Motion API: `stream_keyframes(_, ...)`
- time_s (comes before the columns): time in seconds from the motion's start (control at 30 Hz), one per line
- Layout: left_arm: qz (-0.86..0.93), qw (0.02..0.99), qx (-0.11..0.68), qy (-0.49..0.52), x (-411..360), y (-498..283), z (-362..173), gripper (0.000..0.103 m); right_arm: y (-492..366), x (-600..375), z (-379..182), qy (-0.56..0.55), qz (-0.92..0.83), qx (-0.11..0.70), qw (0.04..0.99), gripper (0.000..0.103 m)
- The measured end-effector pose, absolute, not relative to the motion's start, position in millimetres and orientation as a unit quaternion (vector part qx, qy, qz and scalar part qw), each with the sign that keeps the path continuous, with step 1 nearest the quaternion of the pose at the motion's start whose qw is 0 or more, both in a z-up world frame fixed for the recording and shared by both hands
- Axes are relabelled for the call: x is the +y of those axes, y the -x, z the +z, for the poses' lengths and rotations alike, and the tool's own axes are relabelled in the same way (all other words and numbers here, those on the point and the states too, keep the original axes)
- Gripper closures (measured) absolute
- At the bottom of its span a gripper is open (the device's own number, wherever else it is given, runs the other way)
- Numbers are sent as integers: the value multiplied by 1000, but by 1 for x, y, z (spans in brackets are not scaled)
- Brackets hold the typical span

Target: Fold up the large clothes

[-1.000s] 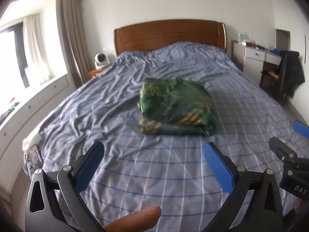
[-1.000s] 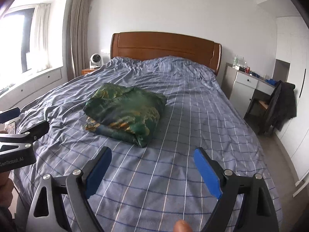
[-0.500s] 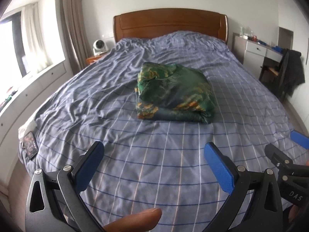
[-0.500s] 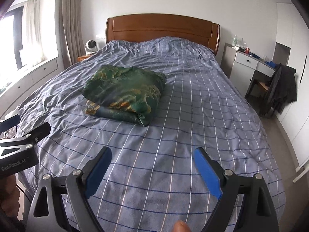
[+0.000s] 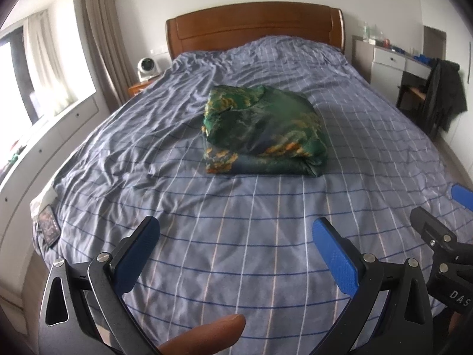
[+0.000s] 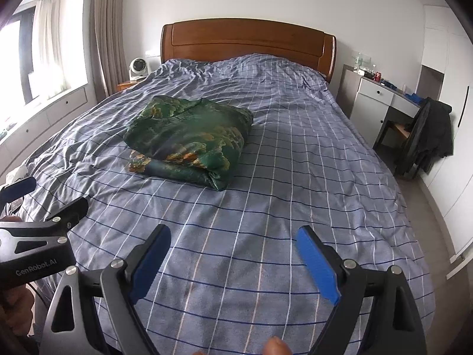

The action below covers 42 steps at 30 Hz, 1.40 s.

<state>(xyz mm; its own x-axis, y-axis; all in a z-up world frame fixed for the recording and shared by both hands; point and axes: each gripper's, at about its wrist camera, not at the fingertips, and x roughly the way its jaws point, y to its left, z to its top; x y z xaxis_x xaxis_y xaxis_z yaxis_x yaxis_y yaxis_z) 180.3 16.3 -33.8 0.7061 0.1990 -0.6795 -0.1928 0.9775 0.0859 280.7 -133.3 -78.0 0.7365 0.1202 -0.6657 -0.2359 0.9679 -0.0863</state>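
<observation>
A folded green garment with orange-yellow patterns [image 5: 263, 131] lies in the middle of the bed on the blue checked cover [image 5: 236, 236]; it also shows in the right wrist view [image 6: 192, 139]. My left gripper [image 5: 236, 233] is open and empty, held above the foot of the bed, well short of the garment. My right gripper [image 6: 233, 241] is open and empty too, beside it to the right. Each gripper shows at the edge of the other's view: the right one [image 5: 437, 227] and the left one [image 6: 44, 204].
A wooden headboard [image 5: 254, 26] stands at the far end. A small fan [image 5: 146, 66] sits on a bedside table at the left. A white desk [image 6: 381, 97] and a chair with a dark jacket [image 6: 428, 136] stand at the right. A phone [image 5: 47, 226] lies at the bed's left edge.
Both grippers have drawn back and risen a little, so the bed and the folded garment sit farther off and lower. Both stay open and empty.
</observation>
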Motion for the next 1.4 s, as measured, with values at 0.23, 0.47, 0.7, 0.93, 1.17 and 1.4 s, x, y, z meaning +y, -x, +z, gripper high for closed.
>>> stream_keyframes(0.23, 111, 926, 361, -8, 13, -178, -33, 0, -280, -133, -76, 93, 91, 351, 927, 14)
stream_keyframes(0.47, 113, 925, 362, -7, 12, -177, -32, 0, -280, -134, -74, 95, 87, 351, 928, 14)
stream_keyframes(0.7, 117, 926, 358, -6, 10, -176, -28, 0, -279, -134, -72, 95, 88, 354, 926, 14)
stream_keyframes(0.93, 121, 926, 359, -3, 8, -176, -28, 0, -281, -132, -71, 97, 89, 353, 926, 14)
stream_keyframes(1.17, 123, 926, 356, -2, 9, -176, -28, 0, -281, -128, -74, 101, 92, 358, 924, 14)
stream_keyframes(1.4, 125, 926, 357, -1, 6, -176, -28, 0, -282, -125, -72, 100, 98, 357, 923, 14)
